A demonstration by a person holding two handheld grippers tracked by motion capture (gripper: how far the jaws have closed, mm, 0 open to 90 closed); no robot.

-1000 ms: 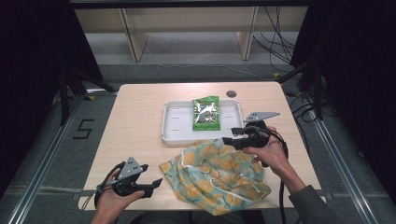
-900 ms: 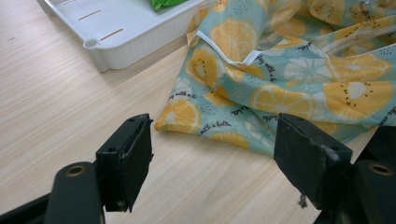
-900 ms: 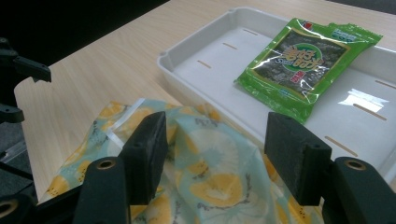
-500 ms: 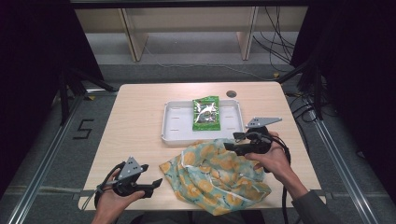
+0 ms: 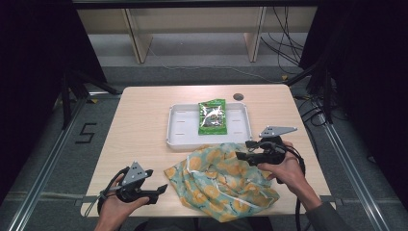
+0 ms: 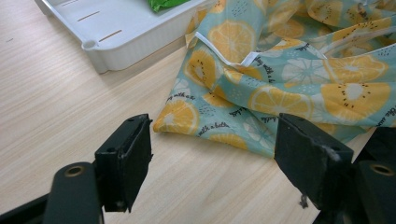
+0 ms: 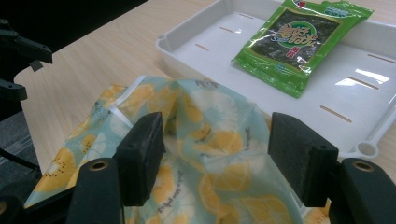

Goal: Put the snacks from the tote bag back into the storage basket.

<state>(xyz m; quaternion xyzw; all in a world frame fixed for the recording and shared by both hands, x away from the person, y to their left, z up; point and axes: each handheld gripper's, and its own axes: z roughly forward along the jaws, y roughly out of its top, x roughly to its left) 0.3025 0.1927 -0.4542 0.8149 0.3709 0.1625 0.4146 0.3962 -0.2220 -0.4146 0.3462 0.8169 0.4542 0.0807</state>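
Note:
A teal cloth bag [image 5: 221,180] printed with lemon slices lies crumpled on the near half of the wooden table. Behind it a white tray [image 5: 169,130] holds a green snack packet [image 5: 212,117]. My right gripper [image 5: 240,150] hovers over the bag's right upper edge. Its jaws have just been opening, and a raised fold of the bag [image 7: 210,121] sits between them without either pad pressing on it. My left gripper [image 5: 161,188] rests open at the near left, pointing at the bag's left corner [image 6: 180,116], with bare table between its jaws.
A dark round grommet [image 5: 238,96] sits in the table behind the tray. Bare wood stretches left of the tray [image 6: 116,46] and the bag. The floor drops away past the table's edges, with shelving legs and cables beyond the far edge.
The right gripper has drifted a little toward the near right over the bag. The left gripper has stayed where it was.

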